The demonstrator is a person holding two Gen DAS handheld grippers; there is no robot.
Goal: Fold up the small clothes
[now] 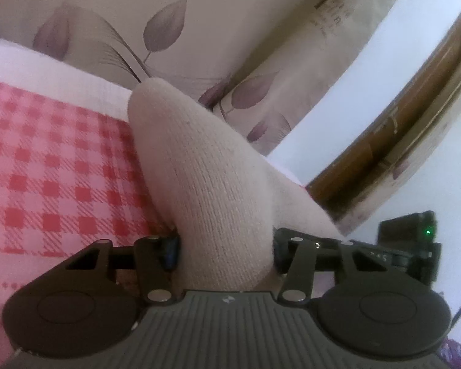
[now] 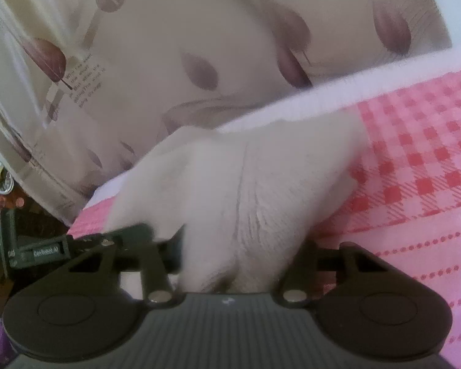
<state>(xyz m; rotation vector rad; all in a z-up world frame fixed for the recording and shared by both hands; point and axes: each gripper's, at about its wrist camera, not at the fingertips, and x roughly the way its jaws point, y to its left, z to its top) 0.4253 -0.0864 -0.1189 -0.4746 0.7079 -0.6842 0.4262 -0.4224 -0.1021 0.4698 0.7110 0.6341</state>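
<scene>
1. A pink-and-red checked cloth (image 1: 55, 166) covers the surface; a leaf-printed fabric (image 1: 113, 15) lies beyond, its small writing too blurred to read.
2. The left gripper (image 1: 227, 250) pinches a cream knitted sock (image 1: 199, 166).
3. The right gripper (image 2: 230, 258) pinches it too; the other gripper, near left, reads "GenRobot.AI" (image 2: 45, 251).

Home bedroom: checked bedsheet (image 1: 46, 166), leaf-print pillow (image 1: 113, 24).

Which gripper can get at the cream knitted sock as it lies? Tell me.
Probably both. The cream knitted sock already sits between the left gripper fingers, and its other end bunches between those of the right gripper; nothing blocks either.
</scene>
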